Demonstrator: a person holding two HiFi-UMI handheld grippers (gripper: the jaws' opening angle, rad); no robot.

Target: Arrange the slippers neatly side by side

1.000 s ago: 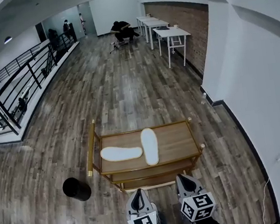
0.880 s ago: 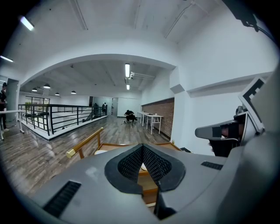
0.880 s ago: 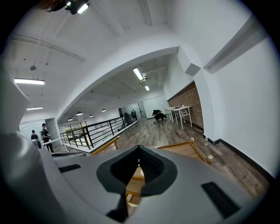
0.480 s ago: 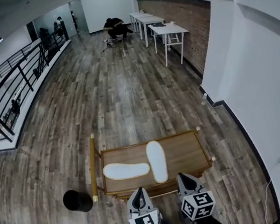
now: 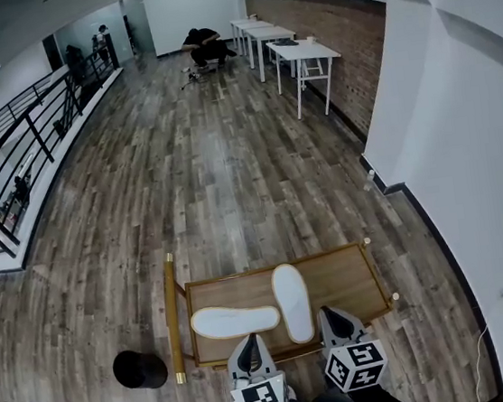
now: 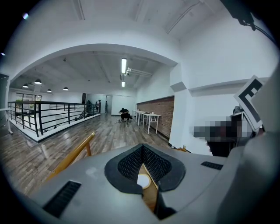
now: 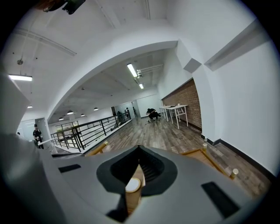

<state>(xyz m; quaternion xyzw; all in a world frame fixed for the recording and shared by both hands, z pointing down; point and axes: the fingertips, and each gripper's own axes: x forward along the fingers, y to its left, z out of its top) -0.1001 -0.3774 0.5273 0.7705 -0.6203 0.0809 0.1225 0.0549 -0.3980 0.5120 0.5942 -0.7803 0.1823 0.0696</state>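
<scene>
The brown wooden tabletop (image 5: 345,277) with the raised gold-coloured rim is carrying both task items. The first white flat slipper (image 5: 234,320) is lying crosswise on the left half, with its long axis parallel to the near edge. The second white flat slipper (image 5: 292,301) is lying lengthwise at the middle, running from the near edge toward the far edge. The two are forming a right angle. The end of the first is lying just beside the side of the second; whether they are touching cannot be determined.

The person is holding both tools low at the near edge of the tabletop, side by side, with the marker cubes facing up. Both are pointing forward and slightly downward.

The left claw (image 5: 249,341) is hovering at the near edge, just short of the first slipper. In the left gripper view, the left claw (image 6: 142,146) is showing its jaws together with nothing between them.

The right claw (image 5: 329,313) is hovering at the near edge, just right of the second slipper. In the right gripper view, the right claw (image 7: 139,148) is likewise showing its jaws together and gripping nothing.

A black round bin (image 5: 139,368) is standing on the floor off the near left corner.
</scene>
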